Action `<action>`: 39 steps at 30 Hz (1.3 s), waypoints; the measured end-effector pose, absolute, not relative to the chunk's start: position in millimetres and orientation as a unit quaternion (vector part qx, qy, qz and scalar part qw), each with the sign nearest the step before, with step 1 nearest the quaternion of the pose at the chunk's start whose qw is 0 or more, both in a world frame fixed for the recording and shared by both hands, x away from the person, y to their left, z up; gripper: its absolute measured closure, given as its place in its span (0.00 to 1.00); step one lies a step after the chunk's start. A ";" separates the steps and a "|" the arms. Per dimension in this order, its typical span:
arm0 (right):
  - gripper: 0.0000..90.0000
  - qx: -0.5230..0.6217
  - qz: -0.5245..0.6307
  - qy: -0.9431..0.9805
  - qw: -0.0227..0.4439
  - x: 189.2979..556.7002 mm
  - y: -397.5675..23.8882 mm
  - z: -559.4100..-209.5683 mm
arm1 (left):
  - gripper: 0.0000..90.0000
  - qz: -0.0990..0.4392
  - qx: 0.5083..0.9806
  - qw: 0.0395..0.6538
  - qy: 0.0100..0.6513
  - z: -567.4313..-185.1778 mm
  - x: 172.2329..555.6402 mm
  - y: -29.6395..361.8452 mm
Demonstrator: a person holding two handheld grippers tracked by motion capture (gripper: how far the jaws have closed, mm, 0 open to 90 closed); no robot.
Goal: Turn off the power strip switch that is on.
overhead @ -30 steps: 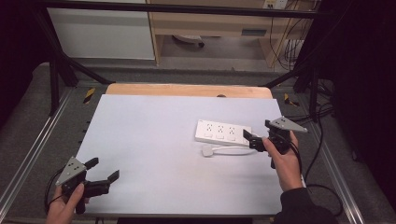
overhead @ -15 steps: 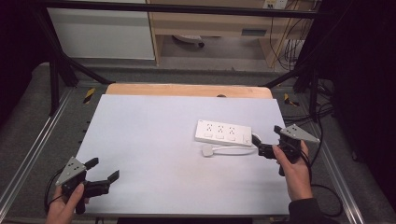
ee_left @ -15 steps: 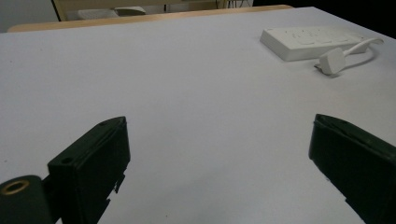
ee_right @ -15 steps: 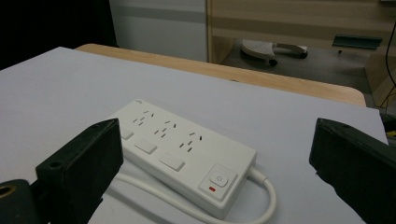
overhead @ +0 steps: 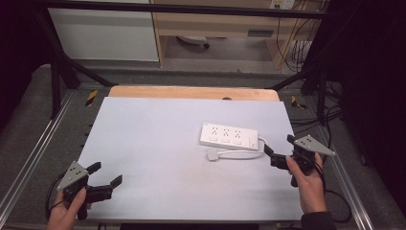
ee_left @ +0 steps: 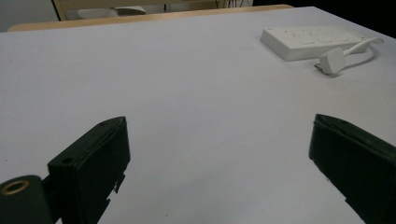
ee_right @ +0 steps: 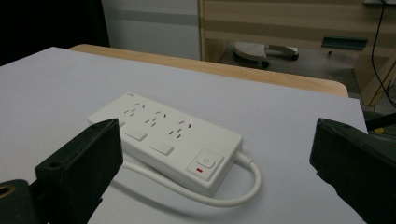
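Observation:
A white power strip [overhead: 229, 135] lies flat right of the table's middle, its white cable [overhead: 241, 151] looping back to a white plug [overhead: 212, 154] lying unplugged beside it. My right gripper [overhead: 278, 145] stands open just right of the strip, apart from it, jaws pointing toward it. The right gripper view looks between wide jaws [ee_right: 215, 156] at the strip [ee_right: 163, 135], its switch with a red mark, and the cable [ee_right: 254, 186]. My left gripper [overhead: 105, 173] stands open at the near left corner, holding nothing. From the left gripper [ee_left: 219, 154] the strip [ee_left: 308, 39] and plug [ee_left: 330, 63] appear far off.
The pale tabletop [overhead: 153, 139] has a wooden strip [overhead: 191, 92] along its far edge. Metal frame rails [overhead: 33, 158] run down both sides. Loose cables [overhead: 306, 122] lie off the table's right side, and a cabinet and shelving stand beyond it.
My right gripper has drawn back from the power strip, to the right and toward the near edge. The left gripper has stayed where it was.

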State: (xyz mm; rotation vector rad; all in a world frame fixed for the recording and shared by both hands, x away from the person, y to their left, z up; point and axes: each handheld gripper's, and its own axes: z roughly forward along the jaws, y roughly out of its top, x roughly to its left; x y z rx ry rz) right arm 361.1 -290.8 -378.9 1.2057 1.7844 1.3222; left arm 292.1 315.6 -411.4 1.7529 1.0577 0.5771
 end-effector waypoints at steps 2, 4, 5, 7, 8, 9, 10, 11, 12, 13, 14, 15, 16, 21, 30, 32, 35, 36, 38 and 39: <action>0.03 0.453 0.498 0.673 0.305 359.3 -292.2 -380.4 | 0.06 0.237 0.721 0.485 0.435 -411.4 292.1 315.6; 0.03 0.455 0.497 0.672 0.306 357.4 -293.5 -381.3 | 0.06 0.238 0.720 0.486 0.434 -411.5 292.1 315.5; 0.03 0.454 0.497 0.672 0.308 356.7 -294.2 -381.9 | 0.06 0.238 0.720 0.486 0.435 -411.5 292.1 315.5; 0.03 0.454 0.497 0.672 0.310 354.9 -295.7 -382.7 | 0.06 0.237 0.721 0.485 0.435 -411.4 292.1 315.6; 0.03 0.455 0.497 0.671 0.309 353.8 -296.2 -383.0 | 0.06 0.237 0.720 0.485 0.435 -411.4 292.1 315.5; 0.03 0.455 0.498 0.670 0.310 352.9 -296.8 -383.5 | 0.06 0.238 0.720 0.485 0.435 -411.4 292.1 315.5; 0.03 0.455 0.498 0.670 0.309 352.0 -297.2 -384.0 | 0.06 0.238 0.720 0.485 0.435 -411.4 292.1 315.5; 0.03 0.454 0.497 0.671 0.310 351.2 -297.7 -384.7 | 0.06 0.237 0.721 0.485 0.435 -411.4 292.0 315.5; 0.03 0.455 0.498 0.670 0.309 350.2 -298.0 -385.3 | 0.06 0.238 0.721 0.485 0.434 -411.4 292.1 315.6; 0.03 0.455 0.497 0.671 0.310 349.4 -298.6 -386.0 | 0.06 0.238 0.720 0.486 0.434 -411.4 292.0 315.5; 0.03 0.454 0.497 0.671 0.311 348.6 -299.2 -387.0 | 0.06 0.238 0.720 0.486 0.434 -411.4 292.0 315.5; 0.03 0.455 0.497 0.670 0.311 347.7 -299.6 -387.7 | 0.06 0.238 0.721 0.485 0.434 -411.5 292.1 315.5; 0.03 0.456 0.497 0.670 0.310 346.8 -300.0 -388.7 | 0.06 0.238 0.721 0.485 0.435 -411.5 292.1 315.5; 0.03 0.454 0.495 0.673 0.310 343.1 -302.4 -394.4 | 0.06 0.238 0.721 0.484 0.434 -411.5 292.0 315.5; 0.03 0.460 0.485 0.677 0.307 338.5 -307.6 -410.8 | 0.06 0.239 0.722 0.484 0.433 -411.4 292.0 315.4; 0.03 0.458 0.482 0.681 0.307 338.8 -308.5 -416.7 | 0.06 0.238 0.722 0.484 0.434 -411.5 292.0 315.3; 0.03 0.461 0.479 0.685 0.300 339.6 -308.3 -425.2 | 0.06 0.239 0.722 0.484 0.434 -411.5 292.0 315.2; 0.03 0.460 0.477 0.687 0.297 339.9 -307.7 -427.8 | 0.06 0.238 0.722 0.484 0.433 -411.5 292.0 315.3; 0.03 0.458 0.474 0.693 0.292 340.7 -305.7 -431.9 | 0.06 0.238 0.722 0.484 0.434 -411.6 292.0 315.1; 0.03 0.456 0.473 0.696 0.290 341.2 -304.5 -433.5 | 0.06 0.238 0.722 0.484 0.433 -411.5 292.1 315.3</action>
